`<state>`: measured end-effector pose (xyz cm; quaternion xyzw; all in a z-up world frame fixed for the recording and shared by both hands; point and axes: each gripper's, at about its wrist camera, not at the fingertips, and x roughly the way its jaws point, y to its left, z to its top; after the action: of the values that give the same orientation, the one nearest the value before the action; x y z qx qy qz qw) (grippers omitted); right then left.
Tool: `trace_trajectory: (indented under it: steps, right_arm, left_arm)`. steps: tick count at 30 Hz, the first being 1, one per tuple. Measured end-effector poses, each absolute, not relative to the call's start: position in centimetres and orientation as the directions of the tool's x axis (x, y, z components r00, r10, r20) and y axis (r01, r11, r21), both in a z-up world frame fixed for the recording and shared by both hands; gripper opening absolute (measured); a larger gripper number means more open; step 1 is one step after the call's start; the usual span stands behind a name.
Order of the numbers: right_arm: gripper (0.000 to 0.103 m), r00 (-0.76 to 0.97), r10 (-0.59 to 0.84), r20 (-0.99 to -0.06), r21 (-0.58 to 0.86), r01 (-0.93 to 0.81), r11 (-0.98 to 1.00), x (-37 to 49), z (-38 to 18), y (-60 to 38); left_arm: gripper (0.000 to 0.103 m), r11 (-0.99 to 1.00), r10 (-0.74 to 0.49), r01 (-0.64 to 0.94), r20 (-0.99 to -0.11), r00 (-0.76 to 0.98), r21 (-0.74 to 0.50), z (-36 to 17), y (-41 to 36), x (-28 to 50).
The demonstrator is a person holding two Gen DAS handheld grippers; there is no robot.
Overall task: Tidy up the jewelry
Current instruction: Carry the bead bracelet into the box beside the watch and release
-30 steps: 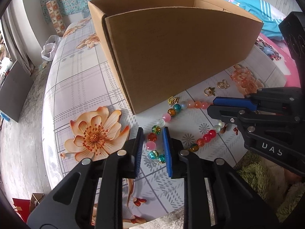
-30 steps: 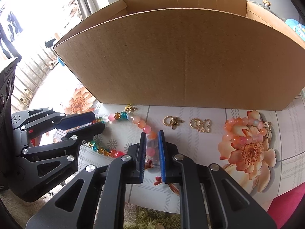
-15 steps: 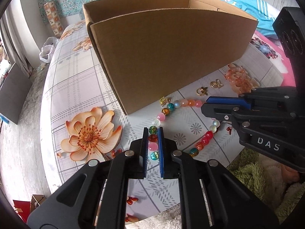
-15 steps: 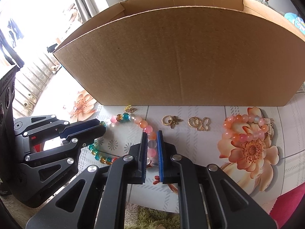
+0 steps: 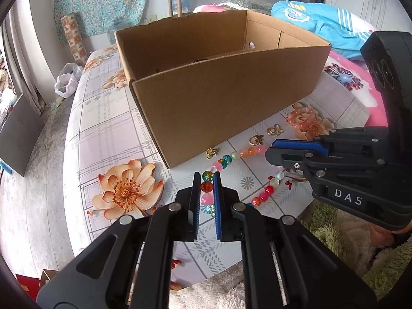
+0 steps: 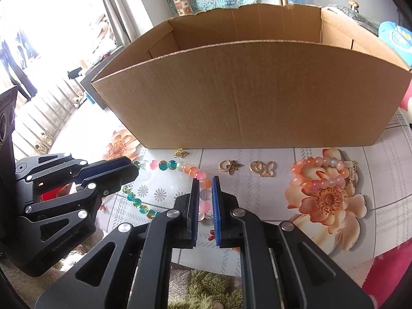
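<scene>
The bench with a flowered cover carries an open cardboard box. In front of the box lies a multicoloured bead necklace. The left gripper and the right gripper both have their fingers closed on its beads. Beside it lie a pink bead bracelet and two small gold charms.

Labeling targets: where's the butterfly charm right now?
In the right wrist view the gold butterfly charm lies flat on the tablecloth before the cardboard box, between the gold flower charm and the pink bead bracelet.
</scene>
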<state>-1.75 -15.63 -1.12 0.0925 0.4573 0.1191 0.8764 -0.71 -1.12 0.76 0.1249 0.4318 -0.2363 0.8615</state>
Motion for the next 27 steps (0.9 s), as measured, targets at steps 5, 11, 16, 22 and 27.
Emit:
trace_trajectory:
  steps: [5, 11, 16, 22, 27]
  right_arm:
    - [0.01, 0.578, 0.291, -0.762, 0.274, -0.119, 0.954, -2.8, -0.6, -16.3]
    - [0.01, 0.6, 0.289, -0.746, 0.276, -0.116, 0.954, -4.0, 0.1, -17.1]
    - [0.01, 0.623, 0.287, -0.728, 0.274, -0.118, 0.954, -4.8, 0.9, -17.2]
    - [0.01, 0.68, 0.296, -0.671, 0.28, -0.137, 0.95, -5.6, 3.9, -18.1]
    - [0.01, 0.747, 0.306, -0.59, 0.282, -0.165, 0.945, -6.0, 7.9, -19.6]
  left_arm:
    - [0.008, 0.852, -0.315, 0.523, -0.791, 0.524, 0.008, 1.2, -0.8, -1.6]
    - [0.008, 0.847, -0.328, 0.532, -0.777, 0.537, 0.009, 1.8, -1.0, -2.2]
    - [0.008, 0.842, -0.357, 0.54, -0.758, 0.546, -0.008, 2.6, -0.9, -2.3]
    - [0.008, 0.812, -0.453, 0.58, -0.694, 0.559, -0.063, 5.7, -0.6, -2.0]
    - [0.008, 0.768, -0.54, 0.636, -0.605, 0.585, -0.071, 9.8, -1.2, -1.4]
